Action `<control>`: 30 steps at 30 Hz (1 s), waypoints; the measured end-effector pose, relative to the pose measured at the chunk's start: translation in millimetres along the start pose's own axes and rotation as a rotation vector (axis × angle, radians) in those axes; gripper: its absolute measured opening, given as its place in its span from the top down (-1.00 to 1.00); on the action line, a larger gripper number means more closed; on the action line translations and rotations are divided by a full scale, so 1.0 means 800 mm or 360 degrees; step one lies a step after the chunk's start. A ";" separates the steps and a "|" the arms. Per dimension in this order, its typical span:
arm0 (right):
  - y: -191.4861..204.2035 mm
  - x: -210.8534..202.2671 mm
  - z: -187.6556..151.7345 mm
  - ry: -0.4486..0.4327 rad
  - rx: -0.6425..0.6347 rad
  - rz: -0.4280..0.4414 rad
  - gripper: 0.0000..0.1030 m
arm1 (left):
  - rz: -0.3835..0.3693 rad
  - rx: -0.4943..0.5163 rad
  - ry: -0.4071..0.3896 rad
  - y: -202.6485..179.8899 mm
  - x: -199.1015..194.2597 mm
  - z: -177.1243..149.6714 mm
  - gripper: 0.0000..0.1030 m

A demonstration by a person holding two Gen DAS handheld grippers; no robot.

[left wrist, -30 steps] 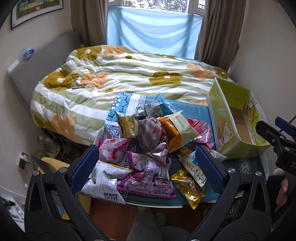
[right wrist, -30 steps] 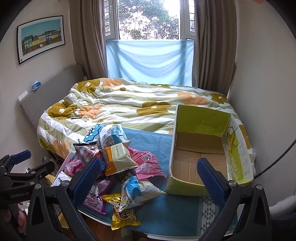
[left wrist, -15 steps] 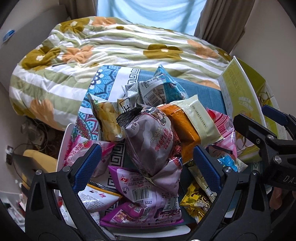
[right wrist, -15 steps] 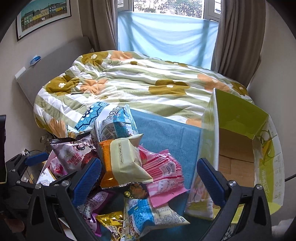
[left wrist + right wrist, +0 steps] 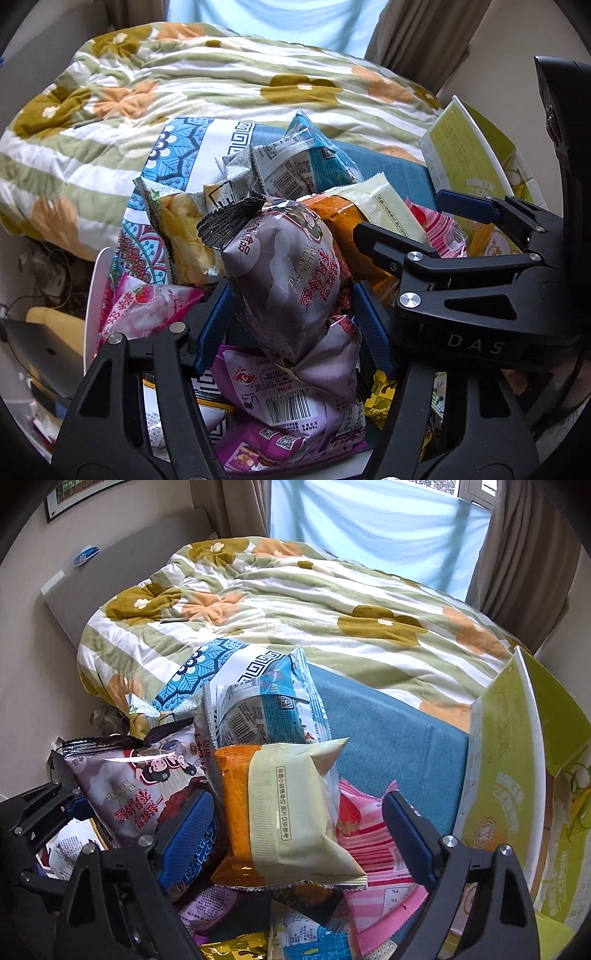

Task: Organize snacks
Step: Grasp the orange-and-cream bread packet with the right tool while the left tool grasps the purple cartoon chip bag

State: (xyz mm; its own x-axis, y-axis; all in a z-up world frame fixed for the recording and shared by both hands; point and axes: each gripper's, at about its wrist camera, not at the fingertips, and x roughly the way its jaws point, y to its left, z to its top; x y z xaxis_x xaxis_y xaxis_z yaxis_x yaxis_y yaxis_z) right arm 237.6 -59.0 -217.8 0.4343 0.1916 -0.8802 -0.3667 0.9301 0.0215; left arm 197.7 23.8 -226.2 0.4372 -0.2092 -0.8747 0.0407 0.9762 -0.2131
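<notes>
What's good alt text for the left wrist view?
The left hand-held gripper has just been closing on a grey-purple snack bag atop a pile of snack packets, its pads against the bag's sides. The right hand-held gripper reaches in beside it; a flowered quilt lies behind.

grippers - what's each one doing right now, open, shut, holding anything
Left gripper: fingers have just been closing and are shut on the grey-purple snack bag.
Right gripper: fingers open, just been closing around the orange and cream snack bag, not pressing it.
</notes>
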 end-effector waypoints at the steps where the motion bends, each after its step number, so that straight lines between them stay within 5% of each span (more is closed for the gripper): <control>1: 0.000 0.002 0.001 0.0004 -0.0010 0.0003 -0.74 | -0.0007 -0.0003 0.0001 0.001 0.000 0.000 -0.18; 10: 0.002 0.014 0.004 0.0045 -0.0038 0.0096 -0.56 | -0.0011 -0.0029 0.0018 0.012 0.001 -0.001 0.08; 17: 0.013 0.024 0.010 0.0063 -0.0131 0.0089 -0.32 | -0.0020 -0.0044 0.0012 0.016 -0.003 -0.005 0.11; 23: 0.019 0.038 0.012 0.0091 -0.0182 0.0072 -0.31 | -0.0016 -0.0033 0.0004 0.014 -0.003 -0.006 0.11; 30: 0.019 0.036 0.014 0.0095 -0.0172 0.0073 0.01 | -0.0008 -0.0029 -0.0017 0.013 -0.010 -0.003 0.13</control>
State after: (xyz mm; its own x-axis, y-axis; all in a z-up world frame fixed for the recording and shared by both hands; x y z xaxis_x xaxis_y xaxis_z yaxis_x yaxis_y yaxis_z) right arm 254.0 -35.6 -237.8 0.3663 0.2114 -0.9062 -0.4730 0.8810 0.0143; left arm 192.3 35.8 -222.5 0.4468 -0.2135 -0.8688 0.0268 0.9739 -0.2256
